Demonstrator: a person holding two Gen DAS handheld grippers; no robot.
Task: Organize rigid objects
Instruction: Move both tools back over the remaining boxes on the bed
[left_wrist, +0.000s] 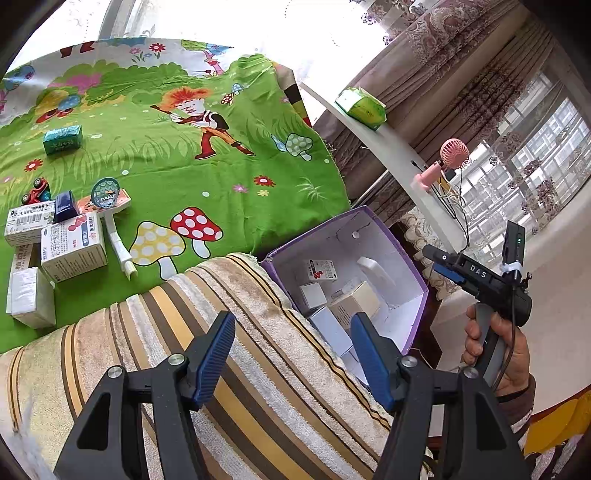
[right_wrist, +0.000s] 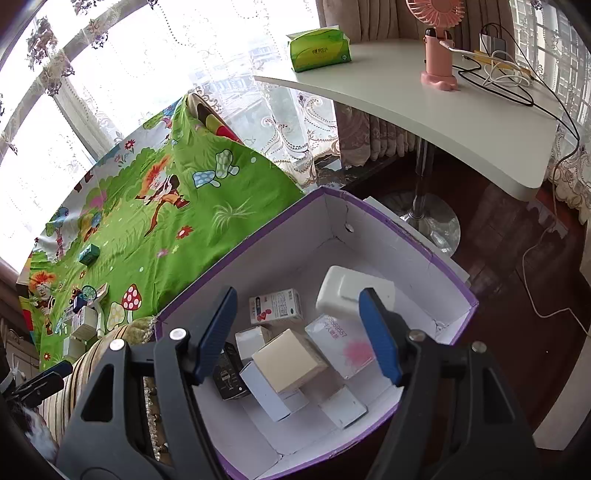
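Note:
A purple cardboard box (right_wrist: 436, 254) with a white inside stands beside the bed and holds several small cartons, among them a cream box (right_wrist: 288, 358), a red-and-white medicine box (right_wrist: 275, 305) and a white soap-like case (right_wrist: 354, 291). My right gripper (right_wrist: 297, 336) is open and empty above it. My left gripper (left_wrist: 291, 354) is open and empty over the striped towel (left_wrist: 258, 369); the purple box (left_wrist: 417, 306) shows to its right. On the green cartoon cloth (left_wrist: 184, 162) lie several medicine boxes (left_wrist: 72, 245), a teal box (left_wrist: 62, 139), a red toy car (left_wrist: 36, 190) and a white clip (left_wrist: 118, 243).
A white curved desk (right_wrist: 424, 110) carries a green tissue pack (right_wrist: 319, 50), a pink fan (right_wrist: 437, 48) and cables. Its chrome foot (right_wrist: 424, 218) stands on the dark floor behind the box. Curtained windows lie beyond. My right gripper (left_wrist: 439, 260) shows held in a hand.

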